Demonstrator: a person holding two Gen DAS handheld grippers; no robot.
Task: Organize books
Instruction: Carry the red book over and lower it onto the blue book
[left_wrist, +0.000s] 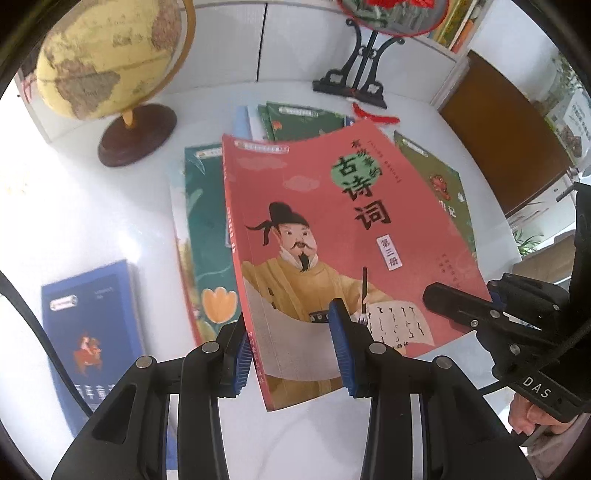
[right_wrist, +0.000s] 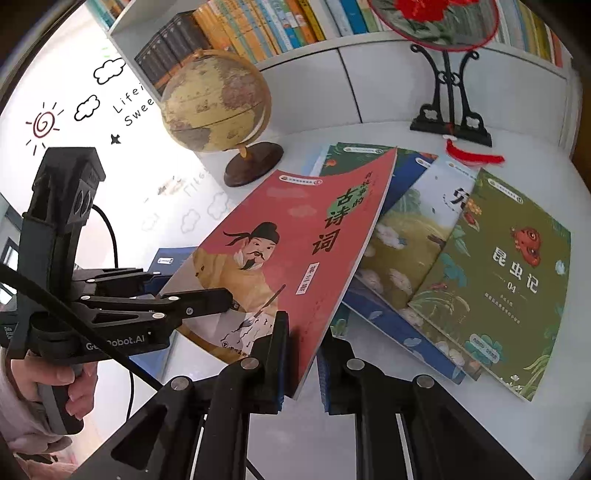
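A red poetry book (left_wrist: 314, 236) with a scholar on its cover is held tilted above the white table (left_wrist: 92, 221). My left gripper (left_wrist: 291, 354) stands open, its blue pads (left_wrist: 341, 350) either side of the book's spine corner. My right gripper (right_wrist: 301, 369) also stands around the book's (right_wrist: 295, 251) near right edge, with a small gap on its right side. Each gripper shows in the other's view, the right (left_wrist: 480, 310) and the left (right_wrist: 192, 299). Under the red book lie several green and blue books (right_wrist: 491, 273), fanned out. A blue book (left_wrist: 88, 332) lies apart at the left.
A globe (left_wrist: 107, 62) on a brown base stands at the back left. A round fan on a black stand (right_wrist: 450, 103) stands at the back, with a red tassel (right_wrist: 476, 155). A bookshelf full of books (right_wrist: 258, 29) is behind the table.
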